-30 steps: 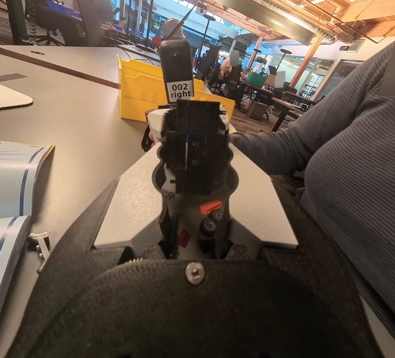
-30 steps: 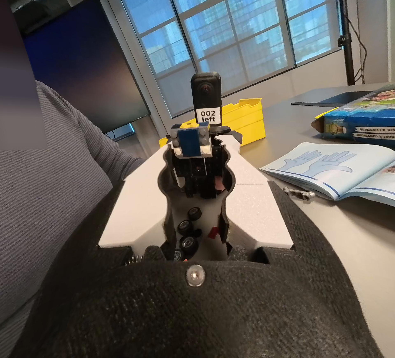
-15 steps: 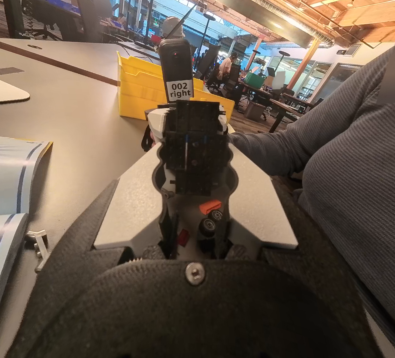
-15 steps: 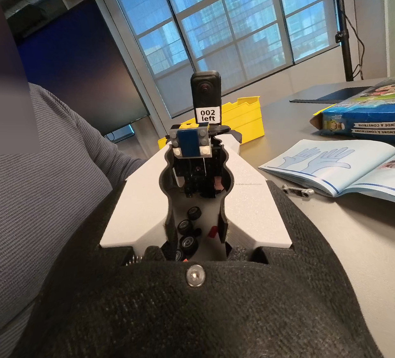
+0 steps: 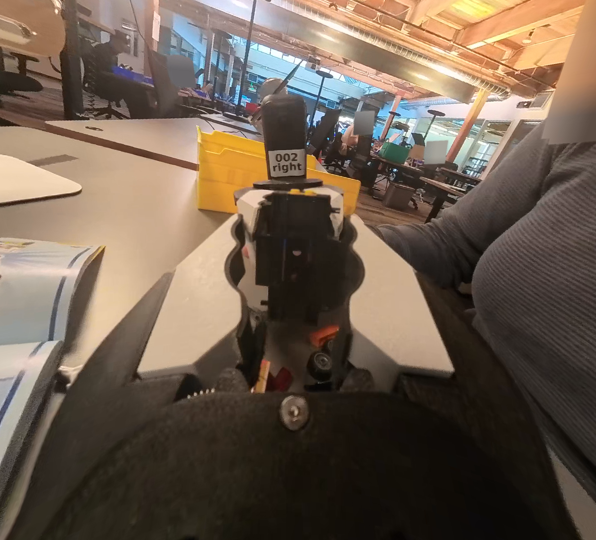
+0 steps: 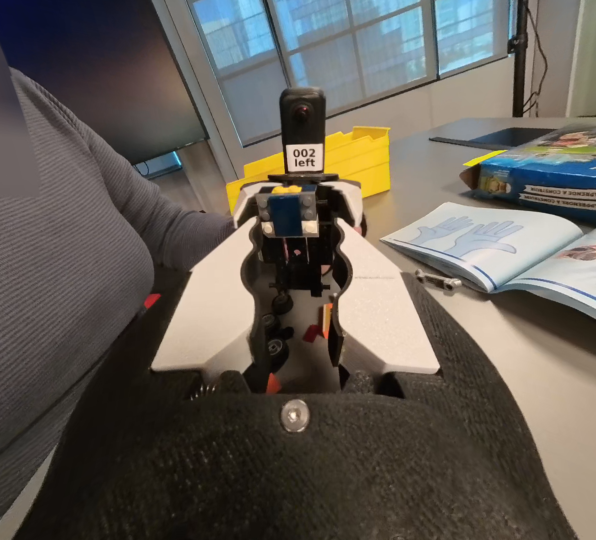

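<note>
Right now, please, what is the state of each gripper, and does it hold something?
Left gripper: closed on the black brick model.
Right gripper: closed on the same black brick model, from the opposite end.

Surface: grey table (image 6: 451, 363).
On it: yellow bin (image 6: 354, 157), blue box (image 6: 541, 176), open booklet (image 6: 483, 250), grey brick part (image 6: 437, 279), loose wheels (image 6: 277, 347).
</note>
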The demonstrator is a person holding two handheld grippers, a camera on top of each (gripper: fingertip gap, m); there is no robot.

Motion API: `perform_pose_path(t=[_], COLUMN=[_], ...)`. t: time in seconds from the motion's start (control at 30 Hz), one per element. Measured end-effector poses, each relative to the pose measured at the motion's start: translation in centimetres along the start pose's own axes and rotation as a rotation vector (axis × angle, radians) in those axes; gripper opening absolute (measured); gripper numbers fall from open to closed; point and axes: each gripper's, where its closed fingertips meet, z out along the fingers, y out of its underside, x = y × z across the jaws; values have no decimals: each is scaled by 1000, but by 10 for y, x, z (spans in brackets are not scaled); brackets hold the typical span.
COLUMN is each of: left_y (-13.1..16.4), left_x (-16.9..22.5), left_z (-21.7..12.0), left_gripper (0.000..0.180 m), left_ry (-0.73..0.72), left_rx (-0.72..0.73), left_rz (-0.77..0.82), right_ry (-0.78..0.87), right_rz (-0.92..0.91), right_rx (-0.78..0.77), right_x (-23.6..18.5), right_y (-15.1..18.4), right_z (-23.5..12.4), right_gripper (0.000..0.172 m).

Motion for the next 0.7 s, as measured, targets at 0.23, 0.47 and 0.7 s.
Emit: perform_pose_path(t=[0.23,0.47,0.7], left_y=[-3,-4,-3], left_x=[-2,0,4], left_z=[-6,-7,-9], left_gripper=[54,38,37], left_ry=[76,63,127], left_rx=[24,24,23], left_rz=[-161,-82,-147], right_ry=[8,36,12], right_rz=[14,18,16], right_rx=[-22,-31,-40], right_x=[2,7,2], right_y=[3,3,5], right_z=[0,-2,-1], right_gripper=[41,41,41])
